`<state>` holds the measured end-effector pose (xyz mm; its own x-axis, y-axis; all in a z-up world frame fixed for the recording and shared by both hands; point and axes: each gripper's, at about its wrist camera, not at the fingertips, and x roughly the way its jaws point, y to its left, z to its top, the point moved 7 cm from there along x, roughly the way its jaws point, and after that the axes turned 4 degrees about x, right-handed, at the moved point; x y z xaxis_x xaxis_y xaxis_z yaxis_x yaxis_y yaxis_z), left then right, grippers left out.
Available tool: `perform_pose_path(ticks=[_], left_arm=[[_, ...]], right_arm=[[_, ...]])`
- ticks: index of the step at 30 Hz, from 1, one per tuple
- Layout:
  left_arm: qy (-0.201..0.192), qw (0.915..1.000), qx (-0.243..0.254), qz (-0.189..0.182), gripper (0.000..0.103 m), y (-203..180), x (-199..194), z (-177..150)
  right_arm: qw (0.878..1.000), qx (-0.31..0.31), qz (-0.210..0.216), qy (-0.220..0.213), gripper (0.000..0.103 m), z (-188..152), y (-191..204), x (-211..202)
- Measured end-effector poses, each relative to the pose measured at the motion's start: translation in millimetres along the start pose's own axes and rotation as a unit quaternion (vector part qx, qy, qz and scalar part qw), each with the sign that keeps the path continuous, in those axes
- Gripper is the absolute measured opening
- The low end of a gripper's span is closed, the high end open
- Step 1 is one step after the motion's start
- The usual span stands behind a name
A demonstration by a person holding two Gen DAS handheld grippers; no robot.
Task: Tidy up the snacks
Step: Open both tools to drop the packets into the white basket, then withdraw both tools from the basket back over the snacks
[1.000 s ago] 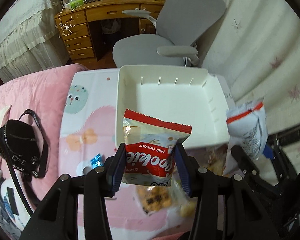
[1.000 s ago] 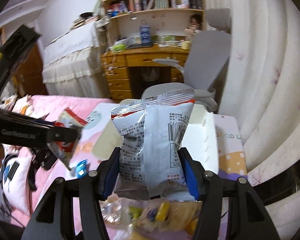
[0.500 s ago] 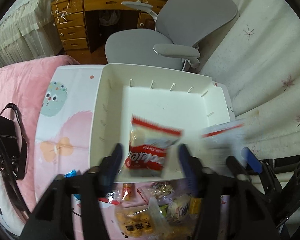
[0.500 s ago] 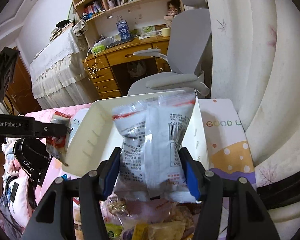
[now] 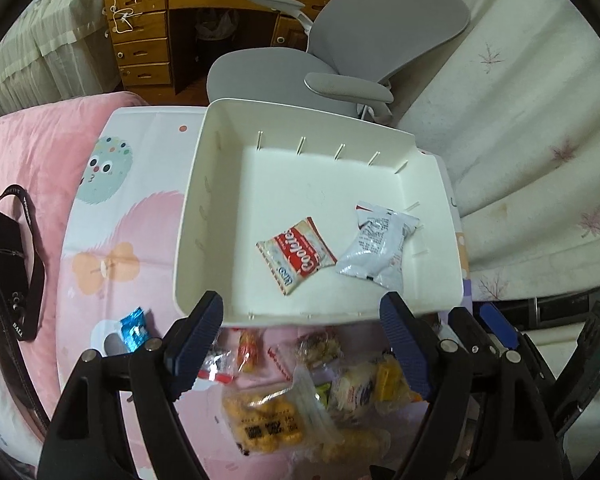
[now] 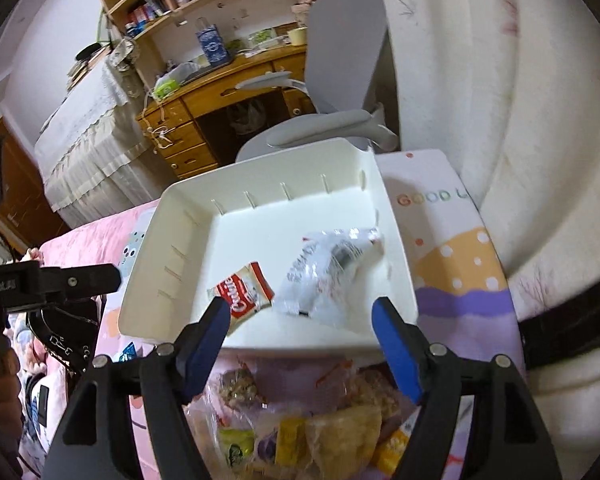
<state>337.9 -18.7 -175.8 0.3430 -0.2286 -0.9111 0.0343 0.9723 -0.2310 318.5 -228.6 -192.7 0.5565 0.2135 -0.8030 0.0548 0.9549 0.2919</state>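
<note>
Two packets, one reading "Cookies" (image 5: 296, 255), lie in the bin (image 5: 204, 184); both tongs opening, empty.

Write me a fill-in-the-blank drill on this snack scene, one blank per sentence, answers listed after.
1. The red-and-white cookie packet lies inside the white plastic ____.
2. Beside it in the white plastic bin lies a second packet, coloured silver and ____.
3. The left gripper holds ____ between its opening jaws.
4. The small blue wrapped candy lies ____ the bin, on the patterned cloth.

Missing words: bin; white; nothing; outside
</note>
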Motion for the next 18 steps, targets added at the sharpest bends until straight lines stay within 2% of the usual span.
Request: perform_pose_path(ticks=[3, 6, 18], left_arm=[[0.001, 0.9999, 0.009, 0.008, 0.08, 3.5, -11.6, -16.4], [0.003, 0.9998, 0.018, 0.01, 0.08, 8.7, -22.5, -38.9], [0.022, 0.9989, 0.037, -0.017, 0.08, 35.1, -51.1, -144.6]], right_arm=[[0.999, 0.023, -0.024, -0.001, 0.073, -13.8, -4.1, -14.8], [0.999, 0.038, -0.023, -0.004, 0.073, -31.1, -1.8, -30.2], [0.996, 0.073, -0.055, -0.009, 0.073, -124.6, 12.9, -84.4]])
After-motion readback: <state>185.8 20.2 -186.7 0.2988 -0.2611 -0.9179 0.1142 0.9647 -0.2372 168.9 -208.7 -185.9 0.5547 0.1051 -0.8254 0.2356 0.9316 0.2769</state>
